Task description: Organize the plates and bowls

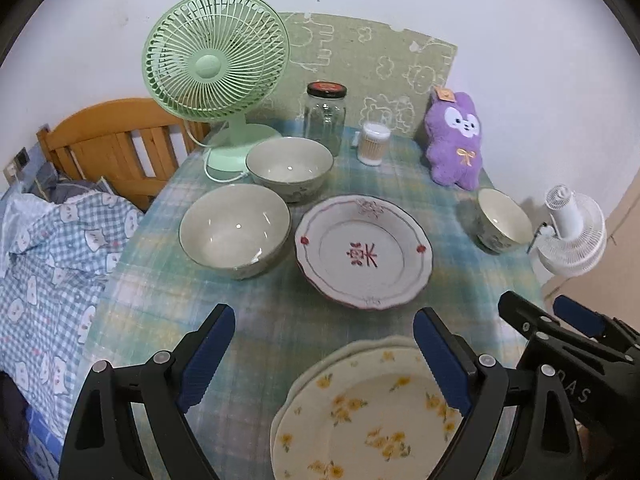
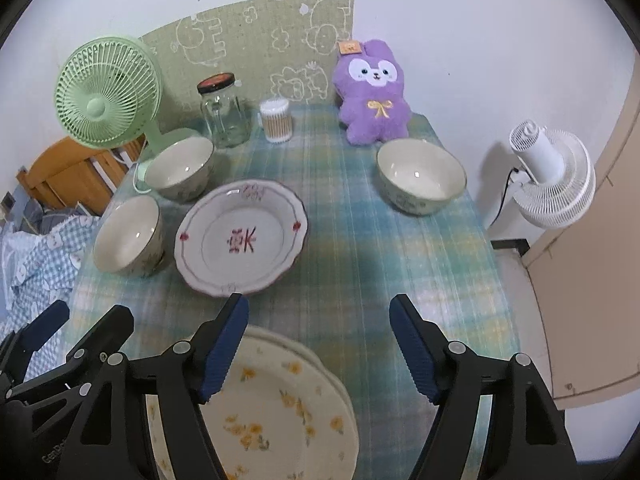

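Nearest lay the yellow-flowered plates [image 1: 360, 412], two stacked at the near edge of the surface [image 2: 360, 240], apparently paired by pattern. Left hand-held gripper [image 1: 324, 364] stood wide above them, nothing between its pads; right hand-held gripper [image 2: 320, 350] likewise gaped, holding nothing. Red-patterned plate [image 2: 242, 236] sat alone mid-surface. Two bowls [image 1: 234, 230] clustered far left beside the green fan [image 1: 216, 68]; a third bowl [image 2: 422, 176] sat far right, well apart, likely still to be gathered.
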